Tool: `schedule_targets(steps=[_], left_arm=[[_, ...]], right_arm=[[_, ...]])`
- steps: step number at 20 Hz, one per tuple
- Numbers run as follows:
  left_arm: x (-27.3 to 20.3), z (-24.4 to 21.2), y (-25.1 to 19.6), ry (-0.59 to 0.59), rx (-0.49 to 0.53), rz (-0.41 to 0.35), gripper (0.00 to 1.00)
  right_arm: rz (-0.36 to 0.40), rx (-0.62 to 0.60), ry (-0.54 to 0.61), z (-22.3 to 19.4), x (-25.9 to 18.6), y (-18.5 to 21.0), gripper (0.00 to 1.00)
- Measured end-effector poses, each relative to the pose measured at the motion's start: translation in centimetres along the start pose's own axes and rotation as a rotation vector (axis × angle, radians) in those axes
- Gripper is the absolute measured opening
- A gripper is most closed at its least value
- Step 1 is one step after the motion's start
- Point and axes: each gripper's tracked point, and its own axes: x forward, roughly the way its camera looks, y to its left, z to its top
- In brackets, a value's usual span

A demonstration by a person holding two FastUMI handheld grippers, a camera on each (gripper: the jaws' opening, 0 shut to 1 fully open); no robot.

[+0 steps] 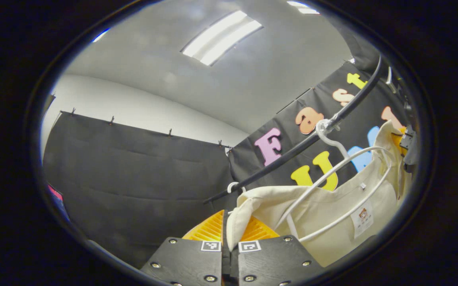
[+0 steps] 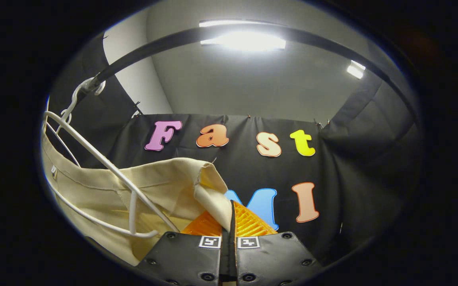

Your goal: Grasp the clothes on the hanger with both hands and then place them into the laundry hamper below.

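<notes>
A cream garment (image 1: pixel 324 206) hangs on a white hanger (image 1: pixel 332 171), whose hook sits on a black rail (image 1: pixel 292 149). My left gripper (image 1: pixel 231 230) is shut on one shoulder edge of the garment, the cloth pinched between its fingers. In the right gripper view the same cream garment (image 2: pixel 161 186) drapes over the white hanger (image 2: pixel 105 163), and my right gripper (image 2: pixel 232 220) is shut on the other shoulder corner. The right gripper also shows far off at the garment's far edge (image 1: pixel 408 147) in the left gripper view. The hamper is out of sight.
The black rail (image 2: pixel 229 33) arches overhead across the right gripper view. Black cloth walls (image 1: pixel 133 178) close the booth on all sides. Ceiling lights (image 1: pixel 221 37) glow above.
</notes>
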Motion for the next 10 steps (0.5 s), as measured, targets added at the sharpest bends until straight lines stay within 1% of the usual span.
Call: schedule_targets(steps=[3, 6, 8, 9, 10], left_arm=[[1.4, -1.1, -0.3, 0.015, -0.038, -0.031, 0.01], [2.0, -2.7, -0.7, 0.047, -0.072, -0.07, 0.01], [1.8, -4.3, -0.9, 0.088, -0.088, -0.088, 0.02], [1.7, -4.9, -0.9, 0.1, -0.09, -0.094, 0.01], [1.7, -5.4, -1.0, 0.105, -0.088, -0.095, 0.02]], right_arm=[[0.056, 0.053, 0.044, -1.7, 1.6, 0.9, 0.01], [0.116, 0.122, 0.136, -4.7, 1.9, 2.2, 0.01], [0.128, 0.155, 0.185, -6.3, 1.8, 2.3, 0.01], [0.132, 0.158, 0.198, -6.8, 1.7, 2.4, 0.01], [0.14, 0.155, 0.207, -7.3, 1.5, 2.6, 0.0]])
